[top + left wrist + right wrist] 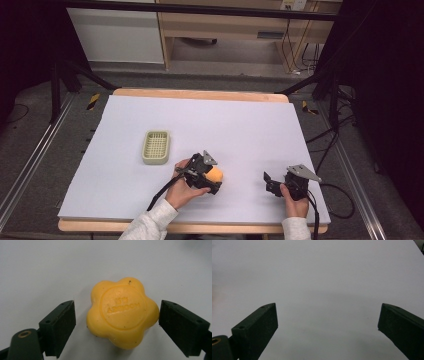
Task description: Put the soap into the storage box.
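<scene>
Left hand-held gripper [117, 322] sits low over the desk [250, 125] w/ jaws spread wide, nothing gripped. The yellow flower-shaped soap [122, 312] lies flat on the desk between the pads: the right-side pad looks to be just touching or a hair off one lobe, the left-side pad stands clear w/ a visible gap. In the high view the soap [215, 174] is near-centre on the desk, right of the left hand-held gripper [212, 176] body, w/ the tan basket [156, 147] a bit farther and to the left. Right hand-held gripper [269, 182] rests near the right near corner, jaws wide apart over bare desk, holding nothing.

Risks, as I judge them:
- Soap is off-centre in the jaws. If they shut now, one pad meets it first and shoves it sideways before the other bites; it could spin or skid.
- Lobed edge: pad landing on a lobe tip vs a notch gives an uneven hold; soap looks smooth, so may squirt out.
- Pads low to the desk could scrape the white sheet on closing.

Room: lots. Desk is open far, left and right of the soap. Near edge is fairly close to both hands, so a skid toward the person is the worse direction. Path over to the basket is unobstructed; the right hand-held gripper is well apart, no clash.
</scene>
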